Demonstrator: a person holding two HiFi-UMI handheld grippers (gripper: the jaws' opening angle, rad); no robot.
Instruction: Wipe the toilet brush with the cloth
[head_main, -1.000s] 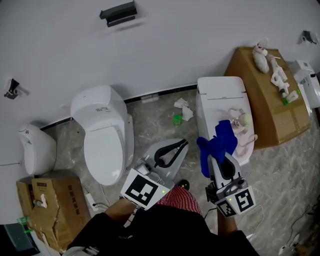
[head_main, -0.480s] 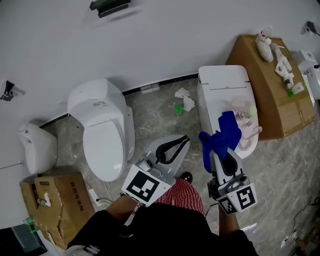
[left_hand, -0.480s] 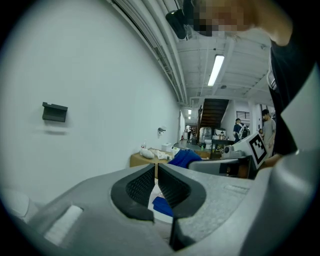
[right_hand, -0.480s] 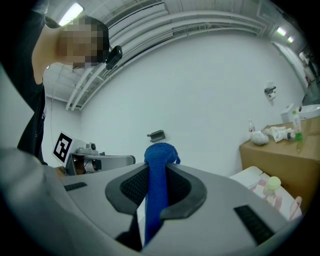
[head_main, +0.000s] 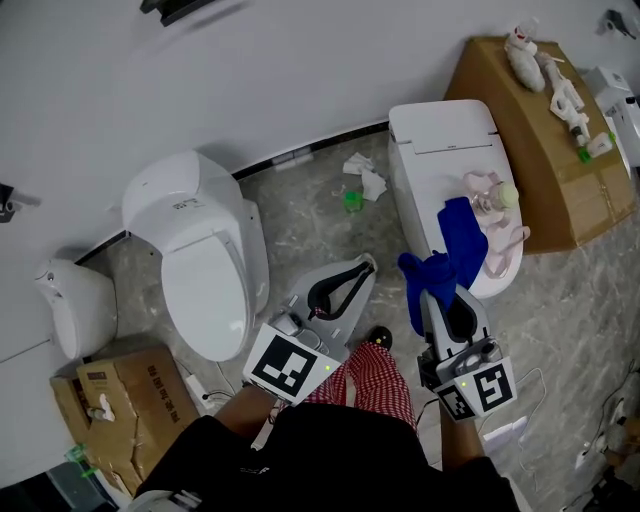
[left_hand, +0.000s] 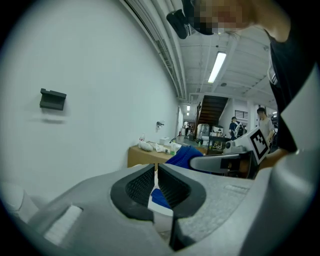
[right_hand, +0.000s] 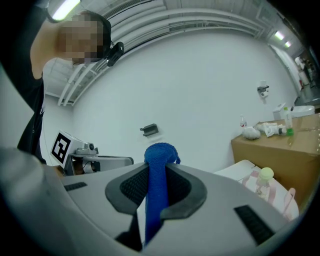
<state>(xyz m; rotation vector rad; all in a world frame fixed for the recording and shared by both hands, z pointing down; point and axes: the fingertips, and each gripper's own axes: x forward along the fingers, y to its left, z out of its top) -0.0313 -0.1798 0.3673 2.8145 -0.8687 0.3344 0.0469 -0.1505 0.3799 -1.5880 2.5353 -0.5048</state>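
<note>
My right gripper (head_main: 433, 288) is shut on a blue cloth (head_main: 452, 246), which bunches up above the jaws and hangs over the right toilet's (head_main: 430, 140) lid. From the right gripper view the cloth (right_hand: 159, 156) stands pinched between the pads of that gripper (right_hand: 157, 189). My left gripper (head_main: 367, 263) hovers over the floor between the two toilets, shut, with nothing seen between its pads (left_hand: 156, 181). A pink thing with a pale yellow round head (head_main: 497, 203), possibly the brush, lies on the right toilet.
A second white toilet (head_main: 200, 270) stands at the left, with a white bowl (head_main: 72, 300) and a cardboard box (head_main: 125, 400) beyond it. Another box (head_main: 520, 120) with bottles sits at the right. Crumpled tissue (head_main: 362, 180) lies on the floor.
Both grippers have sunk a little, side by side. The blue cloth stays pinched in the right one. The left jaws stay shut.
</note>
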